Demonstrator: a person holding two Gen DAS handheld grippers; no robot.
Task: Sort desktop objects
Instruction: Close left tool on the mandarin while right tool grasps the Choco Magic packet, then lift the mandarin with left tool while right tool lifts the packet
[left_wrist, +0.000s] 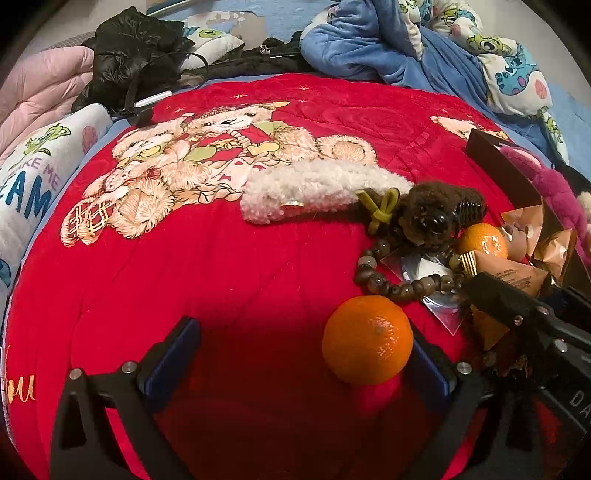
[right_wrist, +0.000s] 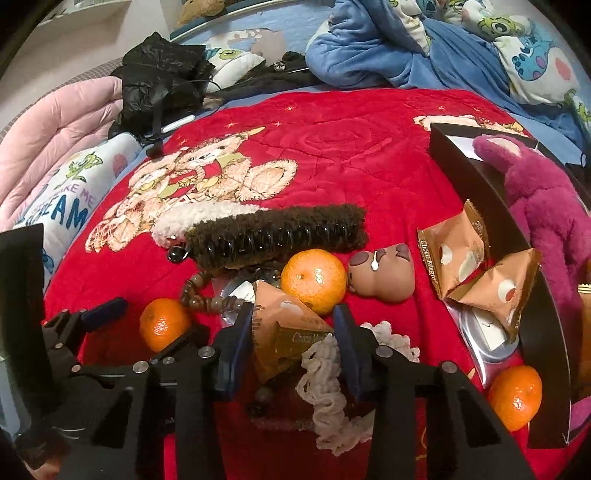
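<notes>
On a red bear-print quilt (left_wrist: 221, 266) lies a pile of small things. My left gripper (left_wrist: 306, 354) is open, with a tangerine (left_wrist: 367, 339) resting against its right finger. That tangerine also shows in the right wrist view (right_wrist: 164, 324). My right gripper (right_wrist: 291, 347) has its jaws around an orange snack packet (right_wrist: 284, 332), close on both sides. A second tangerine (right_wrist: 314, 280), a brown capybara toy (right_wrist: 380, 275), a bead bracelet (left_wrist: 388, 284), a brown fuzzy hair claw (right_wrist: 280, 236) and a white fuzzy clip (left_wrist: 314, 192) lie nearby.
A black box (right_wrist: 491, 206) at the right holds a pink plush bear (right_wrist: 546, 214), snack packets (right_wrist: 458, 251), a plastic-bagged disc (right_wrist: 487, 336) and a third tangerine (right_wrist: 515, 397). A cream scrunchie (right_wrist: 328, 391) lies under my right gripper. Blankets and a black jacket (right_wrist: 162, 77) lie behind.
</notes>
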